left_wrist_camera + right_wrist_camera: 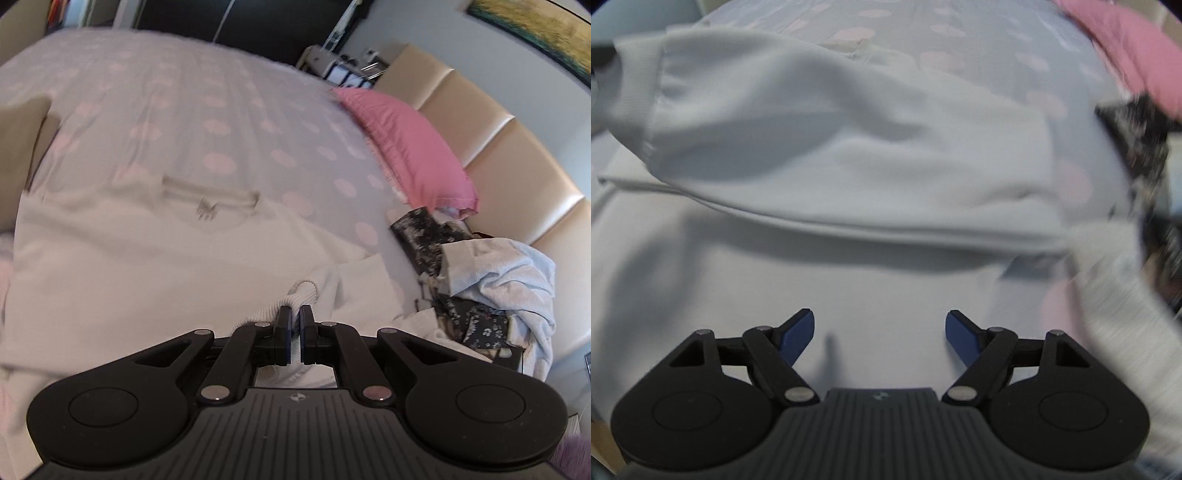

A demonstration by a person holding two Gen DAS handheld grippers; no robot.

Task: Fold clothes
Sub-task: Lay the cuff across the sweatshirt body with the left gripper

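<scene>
Left gripper (295,325) pinches the sweatshirt (147,266) cuff (301,295), right gripper (880,332) gapes empty; thin grip, a tug could free the sleeve

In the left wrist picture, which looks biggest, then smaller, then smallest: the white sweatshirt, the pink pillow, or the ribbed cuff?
1. White sweatshirt, spread across the bed.
2. Pink pillow, though it lies farther away, so it may really be bigger than it looks.
3. Ribbed cuff, pinched in the left gripper.
</scene>
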